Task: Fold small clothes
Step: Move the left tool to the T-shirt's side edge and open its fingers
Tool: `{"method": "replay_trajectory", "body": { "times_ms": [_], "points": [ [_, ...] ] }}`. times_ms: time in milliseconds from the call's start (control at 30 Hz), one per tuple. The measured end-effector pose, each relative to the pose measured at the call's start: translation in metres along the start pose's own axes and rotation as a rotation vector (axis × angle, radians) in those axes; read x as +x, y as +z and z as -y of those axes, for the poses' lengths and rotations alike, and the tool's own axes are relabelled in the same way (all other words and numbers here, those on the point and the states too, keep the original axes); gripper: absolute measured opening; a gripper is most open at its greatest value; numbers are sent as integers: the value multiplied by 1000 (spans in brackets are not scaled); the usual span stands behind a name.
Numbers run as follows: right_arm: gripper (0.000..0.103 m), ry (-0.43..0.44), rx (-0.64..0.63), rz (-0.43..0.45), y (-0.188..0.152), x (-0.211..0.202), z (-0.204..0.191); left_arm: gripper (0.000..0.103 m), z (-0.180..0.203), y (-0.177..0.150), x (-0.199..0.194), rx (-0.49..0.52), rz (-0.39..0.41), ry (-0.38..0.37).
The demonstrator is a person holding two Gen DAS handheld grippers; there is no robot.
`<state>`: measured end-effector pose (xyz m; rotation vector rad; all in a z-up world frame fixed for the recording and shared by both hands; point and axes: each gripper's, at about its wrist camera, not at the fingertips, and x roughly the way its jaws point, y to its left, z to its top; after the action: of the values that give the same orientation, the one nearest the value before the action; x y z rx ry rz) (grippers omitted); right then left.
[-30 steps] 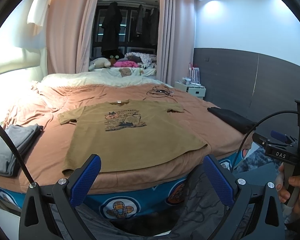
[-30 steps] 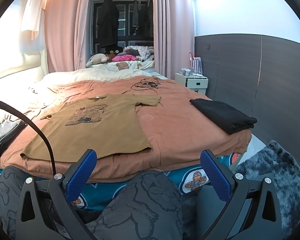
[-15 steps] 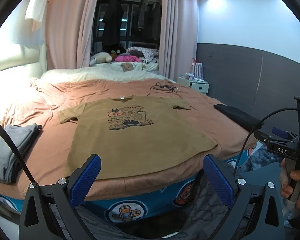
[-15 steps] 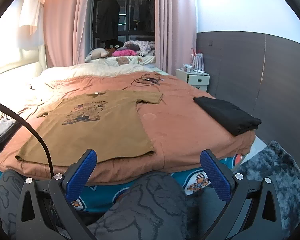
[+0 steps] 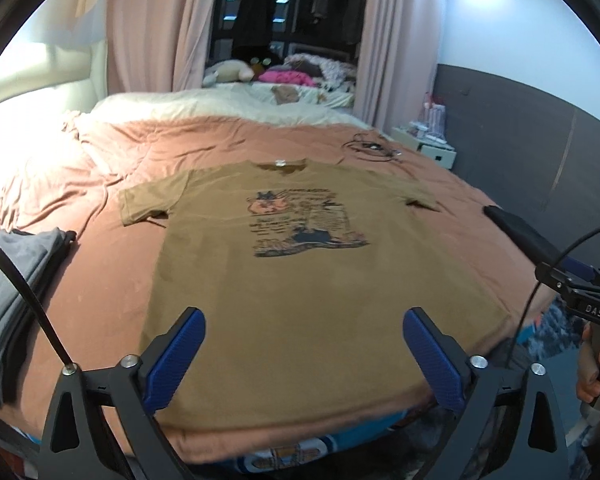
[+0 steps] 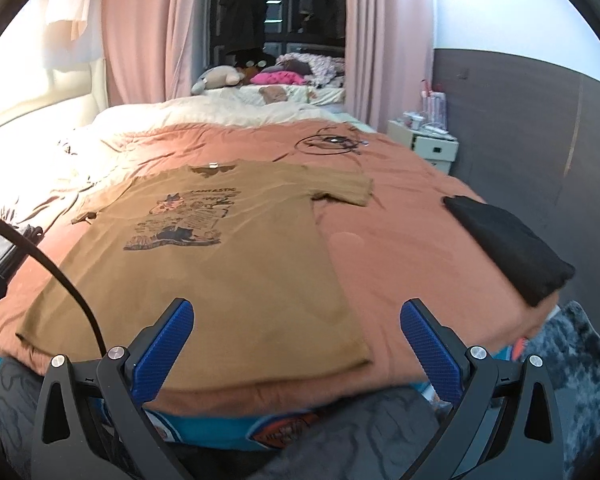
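A tan cotton t-shirt (image 5: 300, 280) with a dark cartoon print lies flat, face up, across the middle of my view, on a rumpled rust-pink bedspread (image 5: 180, 152). My left gripper (image 5: 303, 350), ribbed blue pads wide apart and closing slightly, holds nothing above its hem. My right gripper (image 6: 296, 340) gapes empty too. Folded black cloth (image 6: 508, 240) sits centre right, folded grey cloth (image 5: 12, 280) far left.
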<state>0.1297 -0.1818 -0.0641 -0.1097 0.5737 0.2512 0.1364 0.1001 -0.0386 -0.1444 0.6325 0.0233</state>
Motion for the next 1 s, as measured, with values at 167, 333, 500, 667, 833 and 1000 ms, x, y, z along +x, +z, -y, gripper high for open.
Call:
{"method": "replay_trajectory", "body": {
  "times_ms": [167, 333, 500, 667, 833, 1000],
  "points": [
    [103, 42, -6, -30, 27, 38, -7, 91, -33, 26, 32, -44, -30, 30],
    [103, 95, -25, -55, 52, 71, -15, 84, -71, 53, 57, -91, -37, 61],
    [103, 153, -51, -66, 80, 100, -25, 78, -110, 77, 82, -131, -55, 100],
    [89, 228, -58, -85, 109, 140, -38, 70, -148, 100, 108, -165, -79, 137],
    [89, 262, -64, -103, 129, 177, -50, 70, -190, 119, 138, -213, -104, 153],
    [89, 286, -69, -139, 147, 218, -64, 70, -236, 133, 169, -273, -130, 192]
  ]
}}
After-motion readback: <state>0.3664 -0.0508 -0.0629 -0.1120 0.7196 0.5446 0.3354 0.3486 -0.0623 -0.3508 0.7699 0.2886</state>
